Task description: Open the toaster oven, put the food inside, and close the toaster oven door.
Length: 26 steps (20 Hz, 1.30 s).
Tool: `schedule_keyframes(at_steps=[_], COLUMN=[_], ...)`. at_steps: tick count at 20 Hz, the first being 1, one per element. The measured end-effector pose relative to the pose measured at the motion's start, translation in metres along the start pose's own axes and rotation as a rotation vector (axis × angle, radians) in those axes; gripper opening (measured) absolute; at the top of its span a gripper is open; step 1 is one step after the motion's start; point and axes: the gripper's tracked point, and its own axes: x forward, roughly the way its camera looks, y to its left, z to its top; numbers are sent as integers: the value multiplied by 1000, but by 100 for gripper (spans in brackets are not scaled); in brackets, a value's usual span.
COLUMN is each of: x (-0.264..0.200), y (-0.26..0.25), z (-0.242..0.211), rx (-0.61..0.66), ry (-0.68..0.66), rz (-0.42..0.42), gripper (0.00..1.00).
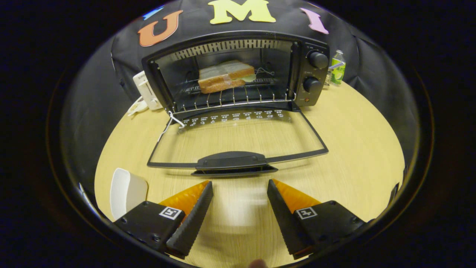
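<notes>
Nearest, the two-finger gripper [240,188] with orange, black-ribbed fingers [193,214] is hovering over the pale wooden round table [353,163], its fingers spread wide and holding nothing; only bare tabletop is lying between them. Beside the left finger, a white rounded plate [126,191] is sitting on the table. Just ahead of the fingertips, the black-framed glass door [238,139] of the black toaster oven [238,72] is lying folded down flat toward the gripper, its black handle [232,162] being the closest part. Beyond the door, the oven cavity is standing open, and the sandwich of sliced bread [226,76] is resting on the wire rack [232,97] inside. Two black knobs [318,59] are showing on the oven's right panel. Farther back, a white power strip [147,89] is lying left of the oven, and a green-labelled bottle [338,67] is standing to its right.
</notes>
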Motion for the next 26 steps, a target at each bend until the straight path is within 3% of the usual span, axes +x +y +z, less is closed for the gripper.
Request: schedule_keyframes(at_steps=[14, 26], x=[-30, -73], y=[2, 12], z=[38, 136], rx=[-32, -48], ry=[-66, -237], rz=[-16, 14], gripper=[96, 96])
